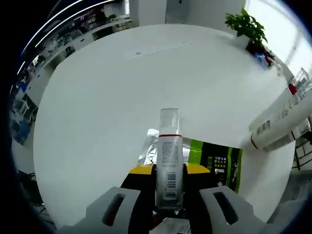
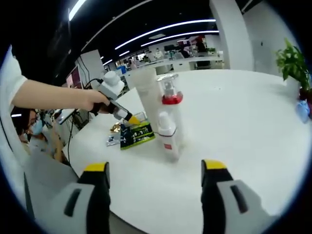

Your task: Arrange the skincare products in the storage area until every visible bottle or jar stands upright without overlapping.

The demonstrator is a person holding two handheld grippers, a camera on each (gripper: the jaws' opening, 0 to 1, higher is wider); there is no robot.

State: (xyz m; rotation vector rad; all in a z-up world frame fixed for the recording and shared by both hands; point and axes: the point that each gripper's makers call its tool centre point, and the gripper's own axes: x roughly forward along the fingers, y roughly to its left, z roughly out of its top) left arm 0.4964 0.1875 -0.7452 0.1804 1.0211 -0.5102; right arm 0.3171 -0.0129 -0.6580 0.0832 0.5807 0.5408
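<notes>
Left gripper view
- Held item: you're pinching a slim bottle (image 1: 169, 161) w/ clear cap, red band and barcode label btwn the left gripper (image 1: 168, 207) jaws; it's standing up along the jaws.
- Jaw state: pressed in on the bottle's lower body, yellow pads on both sides.
- Behind bottle: green-black packet (image 1: 220, 163) and a crinkly clear wrapper (image 1: 147, 146) lying flat on the white table (image 1: 112, 112), just past the bottle.
- Right of bottle: white tubes and bottles (image 1: 280, 119) leaning in large, well apart from it.
- Far from bottle: potted plant (image 1: 248, 27) at the table's far edge.

Right gripper view
- Jaw state: right gripper (image 2: 155, 175) jaws are spread wide, holding nothing.
- Cluster: tall white tube (image 2: 146, 100), clear-top pump w/ red collar (image 2: 169, 95) and small white bottle (image 2: 168, 139) standing upright, touching or nearly so; can't tell which.
- Left of cluster: your hand (image 2: 92, 100) is working the left gripper (image 2: 130, 117) over the packet (image 2: 136, 134).

How to do it well
- Placement: you're prob. standing the slim bottle, so pick bare table beside the cluster, not on the packet or wrapper.
- Release: keep it vertical, base flat before easing the jaws.
- Risk: tall narrow bottle, tips easily; keep the right gripper near as a stop.
</notes>
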